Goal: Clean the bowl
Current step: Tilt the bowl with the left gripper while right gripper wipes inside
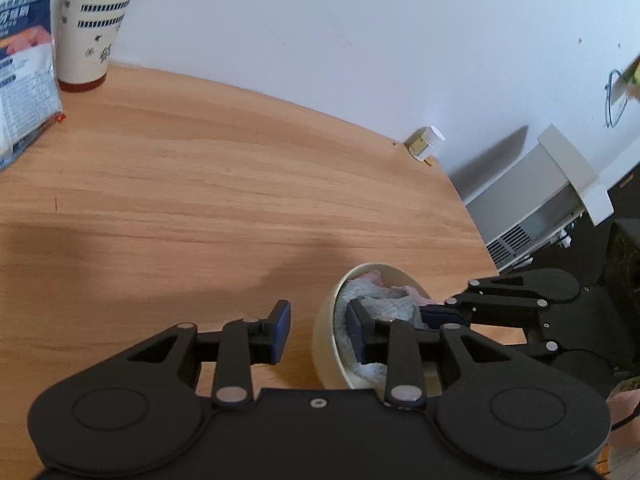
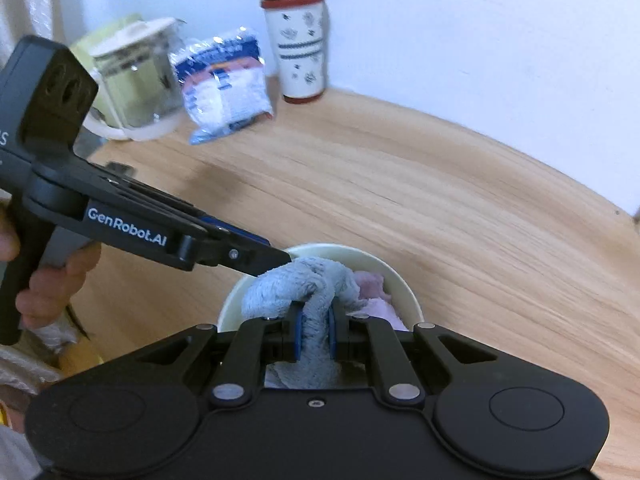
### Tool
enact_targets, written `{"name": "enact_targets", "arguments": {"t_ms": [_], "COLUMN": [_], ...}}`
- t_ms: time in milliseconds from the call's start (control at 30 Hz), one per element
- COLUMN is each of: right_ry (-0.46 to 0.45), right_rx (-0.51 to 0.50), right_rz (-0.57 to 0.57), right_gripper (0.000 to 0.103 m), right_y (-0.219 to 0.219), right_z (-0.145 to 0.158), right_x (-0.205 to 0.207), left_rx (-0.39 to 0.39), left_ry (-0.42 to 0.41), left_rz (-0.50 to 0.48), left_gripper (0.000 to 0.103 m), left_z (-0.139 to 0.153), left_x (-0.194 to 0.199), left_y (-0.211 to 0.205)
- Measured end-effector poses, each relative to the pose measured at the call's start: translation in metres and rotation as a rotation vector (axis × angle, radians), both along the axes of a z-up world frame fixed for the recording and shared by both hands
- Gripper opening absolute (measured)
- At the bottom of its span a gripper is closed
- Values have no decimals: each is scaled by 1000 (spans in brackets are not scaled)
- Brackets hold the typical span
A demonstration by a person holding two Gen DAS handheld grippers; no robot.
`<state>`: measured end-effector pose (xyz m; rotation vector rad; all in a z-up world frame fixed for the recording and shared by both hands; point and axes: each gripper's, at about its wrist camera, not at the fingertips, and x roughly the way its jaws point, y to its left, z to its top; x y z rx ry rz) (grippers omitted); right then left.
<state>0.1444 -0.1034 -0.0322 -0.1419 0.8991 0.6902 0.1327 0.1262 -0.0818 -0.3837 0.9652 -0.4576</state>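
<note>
A cream bowl [image 1: 322, 354] [image 2: 402, 282] stands on the wooden table near its right edge, with a grey-blue and pink cloth [image 1: 386, 304] [image 2: 292, 284] bunched inside. My right gripper [image 2: 316, 332] [image 1: 434, 316] reaches into the bowl from above and is shut on a fold of the grey-blue cloth. My left gripper [image 1: 320, 318] [image 2: 280, 258] straddles the bowl's left wall. One pad is outside and clear of the wall, the other inside against the cloth, so the jaws stand open around the rim.
At the back stand a patterned tumbler [image 1: 90, 20] [image 2: 302, 44], a plastic packet [image 1: 24, 60] [image 2: 224, 84] and a glass jar [image 2: 136, 80]. A small white-capped bottle [image 1: 426, 142] sits by the table's far right edge. A white appliance [image 1: 540, 200] stands beyond. A hand [image 2: 52, 280] holds the left gripper.
</note>
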Motion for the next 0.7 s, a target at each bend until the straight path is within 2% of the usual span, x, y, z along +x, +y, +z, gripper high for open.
{"name": "enact_targets", "arguments": {"t_ms": [67, 167, 400, 700], "right_ry": [-8, 1, 10, -33], "right_rx": [9, 9, -17, -141], "right_rz": [26, 51, 91, 137], "right_gripper": [13, 13, 13, 13], "right_y": [4, 10, 19, 42], "right_z": [-2, -7, -14, -22], "right_x": [1, 4, 7, 5], "left_rx": [-2, 5, 0, 37], "left_ry": [8, 12, 35, 24], "left_rz": [-14, -28, -18, -14], "left_gripper": [19, 16, 15, 16], "left_z": [-1, -2, -6, -4], "left_x": [1, 2, 2, -1], "left_y": [-2, -4, -5, -6]}}
